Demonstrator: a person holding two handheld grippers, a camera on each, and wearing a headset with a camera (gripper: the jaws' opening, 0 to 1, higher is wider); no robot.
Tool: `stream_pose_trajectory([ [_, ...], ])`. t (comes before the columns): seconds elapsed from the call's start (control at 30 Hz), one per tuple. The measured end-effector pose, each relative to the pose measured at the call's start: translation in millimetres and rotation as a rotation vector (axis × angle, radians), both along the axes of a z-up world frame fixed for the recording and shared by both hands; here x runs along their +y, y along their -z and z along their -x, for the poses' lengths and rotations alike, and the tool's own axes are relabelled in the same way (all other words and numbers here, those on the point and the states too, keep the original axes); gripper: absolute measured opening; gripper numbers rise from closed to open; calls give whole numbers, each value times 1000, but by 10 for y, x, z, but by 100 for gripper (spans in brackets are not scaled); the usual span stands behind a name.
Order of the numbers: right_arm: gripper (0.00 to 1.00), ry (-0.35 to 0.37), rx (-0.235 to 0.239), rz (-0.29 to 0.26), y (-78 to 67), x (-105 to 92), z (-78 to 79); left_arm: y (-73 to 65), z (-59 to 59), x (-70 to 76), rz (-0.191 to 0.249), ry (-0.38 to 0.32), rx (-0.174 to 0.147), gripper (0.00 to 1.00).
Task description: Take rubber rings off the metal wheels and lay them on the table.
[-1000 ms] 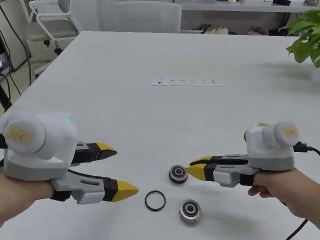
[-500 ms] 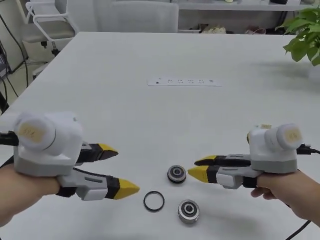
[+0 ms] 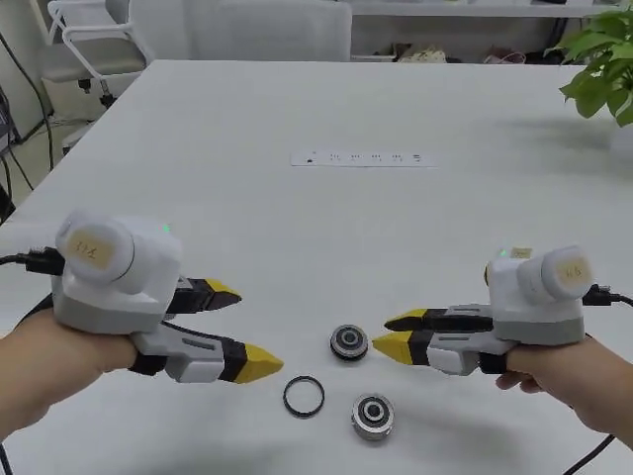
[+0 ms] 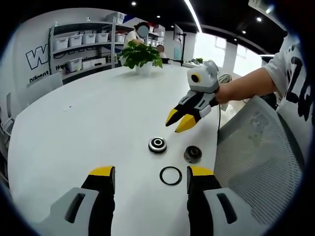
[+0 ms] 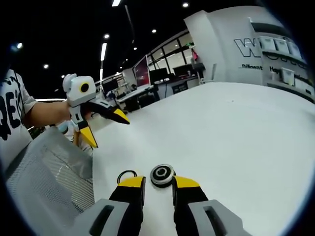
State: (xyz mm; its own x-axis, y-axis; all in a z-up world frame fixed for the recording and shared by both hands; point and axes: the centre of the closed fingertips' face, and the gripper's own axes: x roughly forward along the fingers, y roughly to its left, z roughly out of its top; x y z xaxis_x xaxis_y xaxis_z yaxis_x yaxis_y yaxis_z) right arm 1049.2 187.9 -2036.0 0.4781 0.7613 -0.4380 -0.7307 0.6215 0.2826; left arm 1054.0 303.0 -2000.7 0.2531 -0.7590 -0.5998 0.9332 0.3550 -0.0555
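Rubber-rimmed wheel (image 3: 349,342) sits on the counter (image 3: 297,228) just ahead of the narrowly parted right claw (image 3: 384,332) (left claw (image 3: 259,329) gapes wide, empty), so a skewed pinch could skid it away.

Office: conference table (image 3: 326,89), swivel chair (image 3: 87,57)

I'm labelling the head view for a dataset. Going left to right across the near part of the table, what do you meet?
left gripper → loose rubber ring → farther metal wheel → nearer metal wheel → right gripper
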Motion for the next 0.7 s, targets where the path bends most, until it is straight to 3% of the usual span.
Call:
stream_pose_trajectory([
  [0.7,20,-26,-6,61,164,13,-72,148,-96,-221,-22,37,20,52],
])
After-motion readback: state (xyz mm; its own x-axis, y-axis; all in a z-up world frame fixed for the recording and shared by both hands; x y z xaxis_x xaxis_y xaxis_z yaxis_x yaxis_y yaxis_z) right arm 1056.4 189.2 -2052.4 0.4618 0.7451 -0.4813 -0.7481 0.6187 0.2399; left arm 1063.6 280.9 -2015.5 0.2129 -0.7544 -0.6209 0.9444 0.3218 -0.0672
